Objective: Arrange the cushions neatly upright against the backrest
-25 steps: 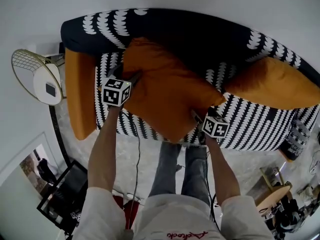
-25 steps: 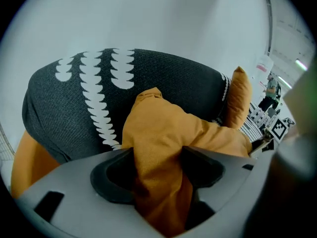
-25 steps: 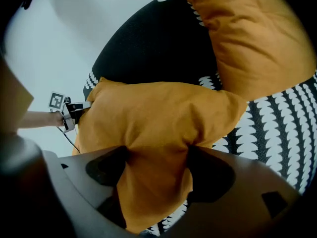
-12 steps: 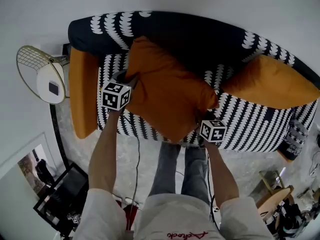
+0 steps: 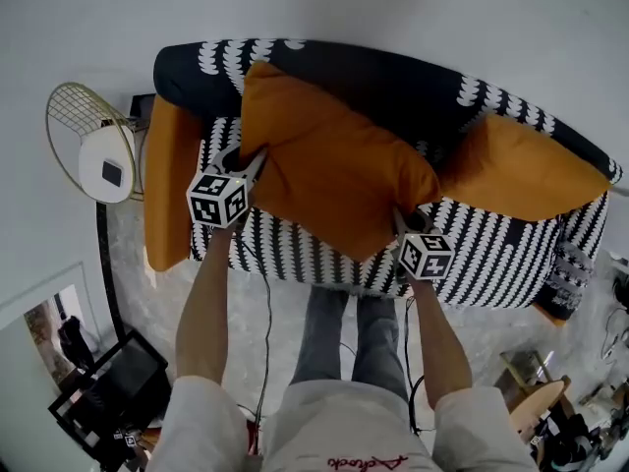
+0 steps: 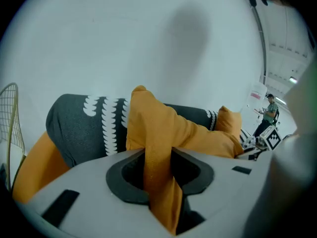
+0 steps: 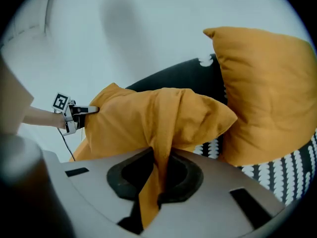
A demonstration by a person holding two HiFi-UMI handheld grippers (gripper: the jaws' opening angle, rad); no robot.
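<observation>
A big orange cushion (image 5: 329, 180) lies tilted across the black-and-white patterned sofa, its top corner up against the dark backrest (image 5: 393, 77). My left gripper (image 5: 246, 165) is shut on its left corner; in the left gripper view the orange fabric (image 6: 158, 128) is pinched between the jaws (image 6: 159, 175). My right gripper (image 5: 405, 224) holds the cushion's lower right corner, its jaws closing on a fold of cloth (image 7: 158, 118) that runs down between them (image 7: 153, 180). A second orange cushion (image 5: 536, 170) leans upright against the backrest at the right.
An orange cushion (image 5: 169, 185) stands along the sofa's left arm. A round wire side table (image 5: 93, 150) stands left of the sofa. The striped seat (image 5: 491, 254) shows in front of the right cushion. A person (image 6: 269, 113) stands far off in the left gripper view.
Both grippers have closed on the middle cushion's corners. The cushion has moved back from the seat's front edge toward the backrest, its top corner now higher.
</observation>
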